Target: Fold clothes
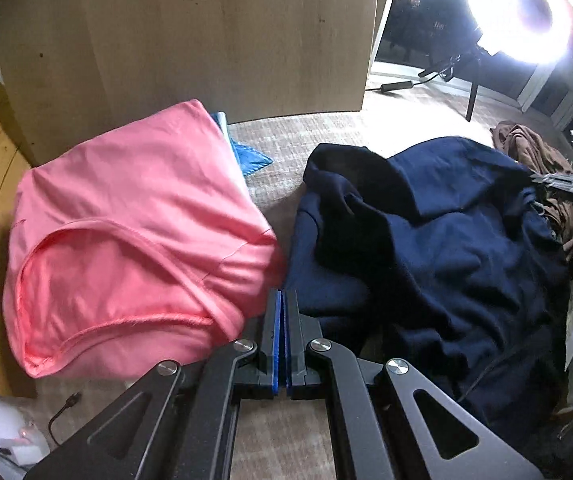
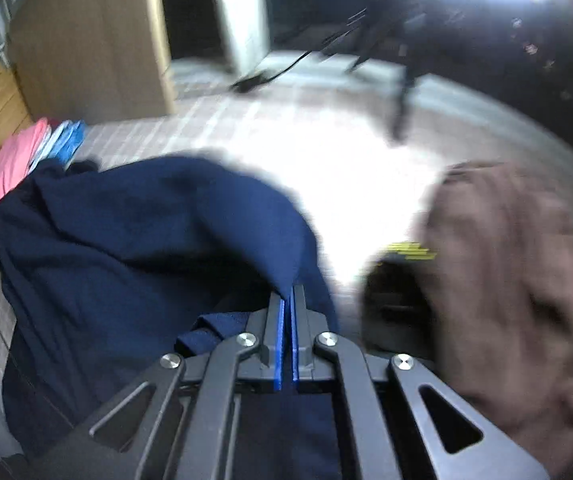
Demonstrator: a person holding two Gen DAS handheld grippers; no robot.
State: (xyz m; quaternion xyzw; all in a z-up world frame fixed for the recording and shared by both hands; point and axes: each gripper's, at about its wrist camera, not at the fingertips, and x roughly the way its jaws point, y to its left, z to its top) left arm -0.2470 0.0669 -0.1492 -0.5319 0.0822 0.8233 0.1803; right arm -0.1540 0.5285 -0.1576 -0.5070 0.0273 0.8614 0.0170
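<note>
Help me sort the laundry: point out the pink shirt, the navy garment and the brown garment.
pink shirt [image 1: 126, 200], left wrist view, folded front panel.
navy garment [image 2: 126, 232], right wrist view, broad upper fold.
brown garment [image 2: 506, 280], right wrist view, crumpled middle.

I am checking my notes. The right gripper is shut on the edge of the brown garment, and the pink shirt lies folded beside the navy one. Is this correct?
One thing is wrong: the right gripper is shut on the navy garment, not the brown garment, which lies apart to its right. The right wrist view shows this. The pink shirt does lie folded beside the navy one.
</note>
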